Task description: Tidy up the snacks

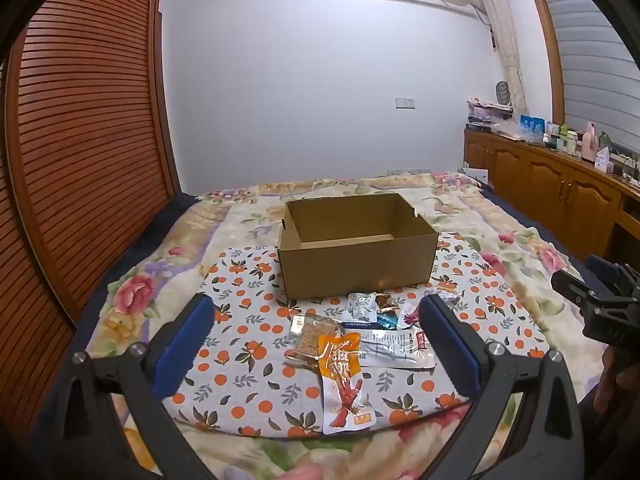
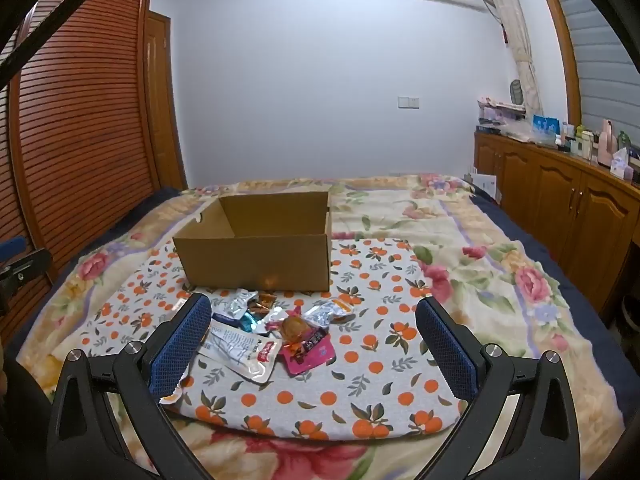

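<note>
An open brown cardboard box (image 1: 358, 254) (image 2: 256, 248) stands on an orange-print cloth (image 1: 248, 288) (image 2: 360, 360) laid on a bed. Several snack packets lie in a loose pile in front of it: an orange packet (image 1: 345, 380), a clear white packet (image 1: 394, 347) (image 2: 240, 350), a brown cracker pack (image 1: 312, 332), a pink packet (image 2: 310, 354) and small silver ones (image 1: 360, 307) (image 2: 328, 312). My left gripper (image 1: 318, 320) hovers open over the pile, holding nothing. My right gripper (image 2: 314, 320) is open too, empty, just right of the pile.
A slatted wooden wardrobe (image 1: 80, 152) runs along the left of the bed. Low wooden cabinets (image 2: 560, 200) with bottles and boxes on top line the right wall. The floral blanket (image 2: 480, 264) spreads around the cloth. The right gripper's black body (image 1: 600, 300) shows at the left view's right edge.
</note>
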Demonstrator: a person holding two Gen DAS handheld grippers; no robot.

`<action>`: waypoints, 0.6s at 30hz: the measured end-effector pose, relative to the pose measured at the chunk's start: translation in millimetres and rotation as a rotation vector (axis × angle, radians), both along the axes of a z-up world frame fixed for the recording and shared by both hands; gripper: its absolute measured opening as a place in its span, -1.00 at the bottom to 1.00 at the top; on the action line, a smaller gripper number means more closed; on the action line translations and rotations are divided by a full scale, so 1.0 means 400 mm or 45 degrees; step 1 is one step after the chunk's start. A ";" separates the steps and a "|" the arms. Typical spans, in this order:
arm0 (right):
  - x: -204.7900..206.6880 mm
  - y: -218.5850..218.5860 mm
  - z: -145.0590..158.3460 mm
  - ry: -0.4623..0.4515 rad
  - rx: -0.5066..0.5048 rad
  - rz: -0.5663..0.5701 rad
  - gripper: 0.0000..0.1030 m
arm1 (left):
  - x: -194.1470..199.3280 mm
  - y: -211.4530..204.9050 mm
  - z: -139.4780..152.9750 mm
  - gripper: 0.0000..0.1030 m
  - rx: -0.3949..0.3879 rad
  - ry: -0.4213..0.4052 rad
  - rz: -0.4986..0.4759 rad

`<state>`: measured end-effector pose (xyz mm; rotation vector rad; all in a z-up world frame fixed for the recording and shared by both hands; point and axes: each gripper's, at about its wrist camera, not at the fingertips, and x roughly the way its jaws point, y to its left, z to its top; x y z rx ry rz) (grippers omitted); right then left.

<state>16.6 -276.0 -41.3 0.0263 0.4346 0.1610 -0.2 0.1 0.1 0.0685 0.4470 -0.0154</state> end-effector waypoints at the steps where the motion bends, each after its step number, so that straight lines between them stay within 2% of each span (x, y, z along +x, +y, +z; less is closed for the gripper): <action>1: 0.000 0.000 0.000 0.005 -0.003 -0.002 1.00 | 0.001 0.000 0.000 0.99 0.005 0.014 -0.001; 18: -0.001 -0.001 0.001 -0.001 0.001 0.001 1.00 | 0.000 0.000 0.000 0.99 0.002 -0.002 0.000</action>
